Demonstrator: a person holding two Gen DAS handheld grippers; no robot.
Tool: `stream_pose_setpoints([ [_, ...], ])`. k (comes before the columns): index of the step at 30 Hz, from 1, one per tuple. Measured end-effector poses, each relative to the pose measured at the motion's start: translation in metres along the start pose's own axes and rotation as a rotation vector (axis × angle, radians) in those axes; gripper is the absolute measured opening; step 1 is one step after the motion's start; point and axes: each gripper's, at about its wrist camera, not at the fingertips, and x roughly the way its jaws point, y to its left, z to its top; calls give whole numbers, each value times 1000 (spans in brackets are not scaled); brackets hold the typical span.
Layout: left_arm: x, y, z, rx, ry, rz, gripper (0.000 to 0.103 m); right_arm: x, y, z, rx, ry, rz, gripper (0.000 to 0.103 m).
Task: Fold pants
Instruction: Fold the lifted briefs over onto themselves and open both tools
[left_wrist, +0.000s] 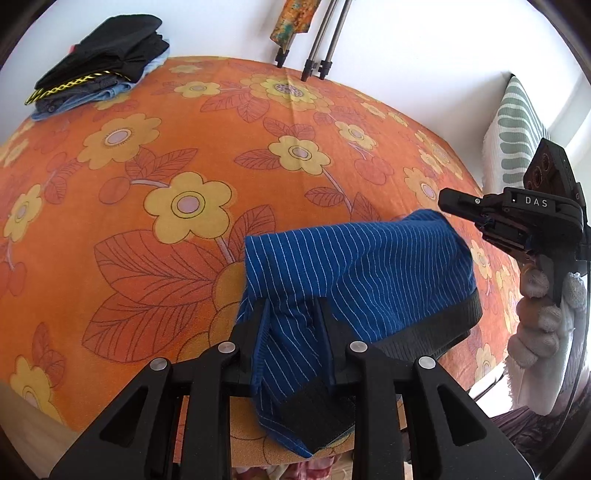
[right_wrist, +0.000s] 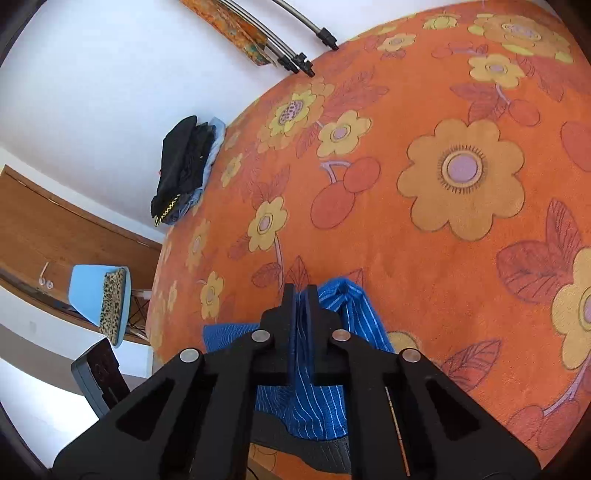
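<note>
Blue pinstriped pants (left_wrist: 354, 266) were bunched between both my grippers: left gripper (left_wrist: 291, 317) pinched a fold, right gripper (right_wrist: 300, 299) clamped cloth at 3 o'clock, long axis running 9-to-3.

Pants (left_wrist: 354, 258): soft woven cloth, matt blue with fine white pinstripes; waistband (left_wrist: 436, 332) ribbed dark elastic knit. Beneath the pants, the floral tablecloth (left_wrist: 147, 177): matt, slightly napped orange fabric. Left gripper (left_wrist: 293, 314): matt black plastic with polished metal pivot pins (left_wrist: 226, 347).
</note>
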Motion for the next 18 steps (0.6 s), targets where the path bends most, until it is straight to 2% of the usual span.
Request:
stream_pose_setpoints([
  [1,0,0,1,-5,-4,-2,24,-6,2,6,-26,-35,-35,2],
  [3,0,-2,5,-3,-6,0,24,-11,-5,18,-9,-52,-36,2],
  [6,-9,-2,13,-10,-41,-13,24,-11,-17,21,32,-18,-36,7],
  [7,-14,-2,17,-1,-65,-10,24,-10,-17,18,31,2,-33,11],
  [8,-18,-2,21,11,-92,3,29,-10,-16,14,22,16,-26,21],
  [9,-21,0,26,15,-110,16,35,-9,-15,10,15,27,-23,27],
  [10,-22,4,30,5,-118,16,48,-8,-15,6,10,40,-19,37],
  [11,-22,9,33,-15,-119,7,60,-7,-15,2,11,48,-7,39],
  [16,-1,29,42,-109,-45,-23,63,4,-22,-3,50,84,26,39],
  [18,7,34,41,-146,-12,-62,63,6,-20,-3,47,85,35,39],
])
